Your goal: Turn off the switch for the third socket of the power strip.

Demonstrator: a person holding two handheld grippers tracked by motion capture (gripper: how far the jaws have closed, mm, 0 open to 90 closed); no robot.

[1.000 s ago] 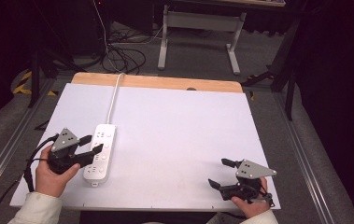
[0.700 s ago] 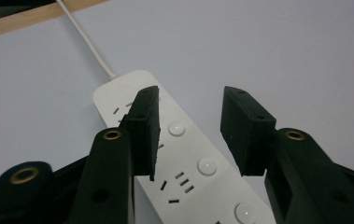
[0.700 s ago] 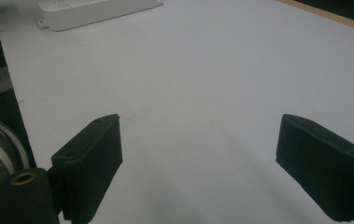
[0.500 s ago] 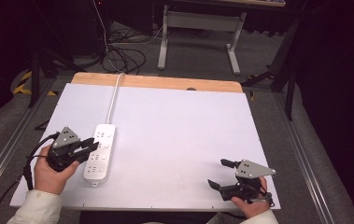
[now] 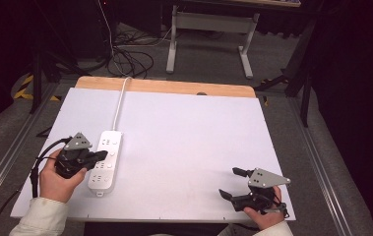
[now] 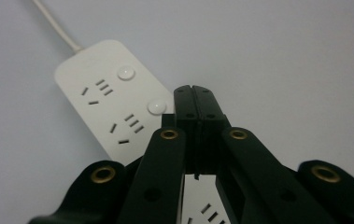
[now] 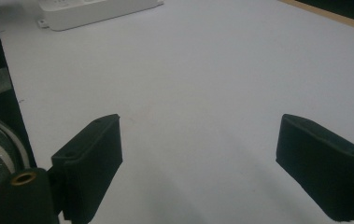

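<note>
A white power strip lies on the left part of the white tabletop, and its cable runs to the far edge. My left gripper sits over the strip's middle. Its jaws have just been closing and now stand shut with nothing between them. In the left gripper view the joined tips hover beside a round button on the power strip. My right gripper rests near the front right edge, open and empty. The right gripper view has its pads wide apart and the power strip far off.
A wooden strip borders the table's far edge. Beyond it are loose floor cables and the legs of a grey stand. Metal rails run along both sides of the table.
The left gripper's jaws have gone from open to shut above the power strip, with a slight shift of the hand. The right gripper has kept still.
</note>
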